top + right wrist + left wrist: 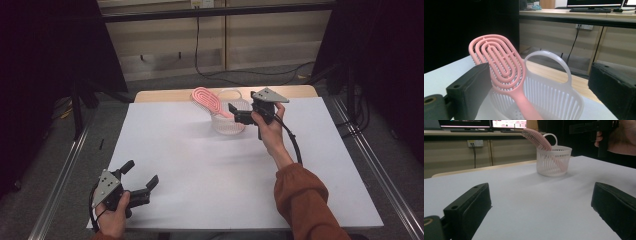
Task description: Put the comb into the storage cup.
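My right tongs [239, 114] hang just beside the white basket [229, 125] at the far end of the tabletop [200, 165], their jaws spread wide with nothing pinched between them. In the right gripper view the pink hairbrush [501, 67] stands between those jaws without either pad pressing on it. The brush sits handle-down inside the basket, its oval head tilted out over the rim, leaning on the edge; I judge that slant is what keeps it propped up and easy to reach. The basket's looped handle [549, 62] rises behind the brush. My left tongs [141, 181] rest low at the near left corner of the tabletop, well apart from the basket, jaws also spread and empty, parked where they stay out of the way. I keep the right tongs level with the brush head, which looks like the natural place to close on it.
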A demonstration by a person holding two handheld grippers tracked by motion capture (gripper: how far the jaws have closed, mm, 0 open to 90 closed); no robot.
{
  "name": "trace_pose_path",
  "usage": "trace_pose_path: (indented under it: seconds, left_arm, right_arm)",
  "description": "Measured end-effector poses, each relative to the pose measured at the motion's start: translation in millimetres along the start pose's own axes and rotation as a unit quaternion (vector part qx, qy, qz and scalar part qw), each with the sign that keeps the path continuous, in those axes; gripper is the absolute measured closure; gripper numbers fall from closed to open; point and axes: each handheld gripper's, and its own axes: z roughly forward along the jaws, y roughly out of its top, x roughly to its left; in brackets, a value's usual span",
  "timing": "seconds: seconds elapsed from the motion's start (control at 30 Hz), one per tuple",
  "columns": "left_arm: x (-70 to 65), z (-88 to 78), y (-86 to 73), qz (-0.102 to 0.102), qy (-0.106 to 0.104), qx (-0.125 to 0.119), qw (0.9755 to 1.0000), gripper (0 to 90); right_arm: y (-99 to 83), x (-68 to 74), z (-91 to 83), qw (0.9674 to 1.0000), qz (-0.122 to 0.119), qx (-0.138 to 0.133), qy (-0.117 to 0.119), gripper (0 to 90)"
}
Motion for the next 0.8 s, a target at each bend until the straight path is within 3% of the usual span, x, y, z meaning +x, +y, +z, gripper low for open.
trace_pose_path:
  seconds: [0.47, 0.57, 0.67, 0.8]
  left_arm:
    - [0.0, -0.2, -0.1, -0.001, 0.007, 0.0, 1.0, 2.9]
    - [-0.1, -0.3, 0.1, 0.0, 0.006, -0.001, 1.0, 2.8]
    - [-0.2, -0.2, 0.0, -0.002, 0.006, -0.002, 1.0, 2.7]
    - [0.1, 0.2, 0.0, -0.001, 0.004, -0.001, 1.0, 2.7]
  right_arm:
    - [-2.4, -0.2, -17.7, 0.9999, -0.001, -0.008, -0.009, 4.1]
    - [-2.4, -1.4, -23.5, 0.9996, -0.012, -0.013, -0.021, 4.0]
    - [-3.7, -3.4, -29.1, 0.9996, -0.01, -0.017, -0.021, 3.9]
    - [-5.3, -2.8, -38.2, 0.9991, -0.025, -0.024, -0.024, 3.4]
